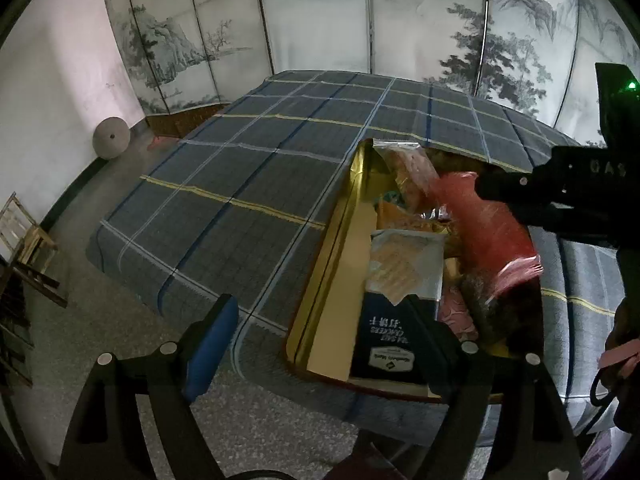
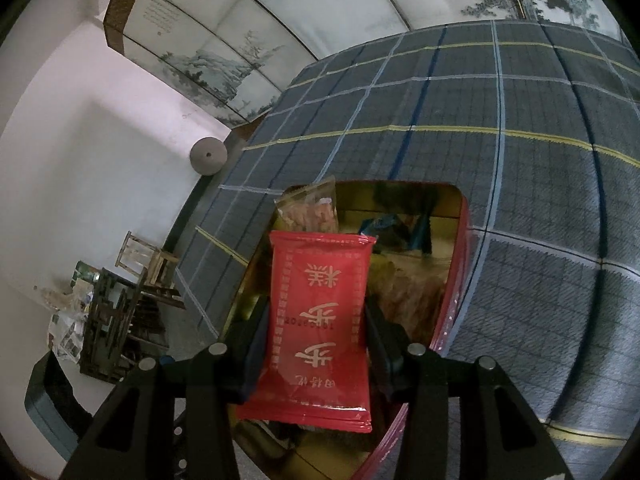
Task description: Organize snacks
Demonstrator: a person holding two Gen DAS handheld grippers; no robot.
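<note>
Beneath both grippers lies a gold-lined red metal tin (image 2: 460, 240) of snacks. The right gripper (image 2: 316, 344) clamps a flat red foil packet (image 2: 320, 320) above it; next, lower and release. The left gripper (image 1: 320, 332) hangs open, empty.

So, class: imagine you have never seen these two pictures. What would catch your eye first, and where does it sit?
First, the red snack packet with gold characters, clamped in the right gripper over the gold-lined tin. The tin rests on a checked blue-grey cloth and is already crowded with snacks, a dark cracker box nearest the left gripper. Behind, a painted folding screen of misty trees fills the background.
</note>
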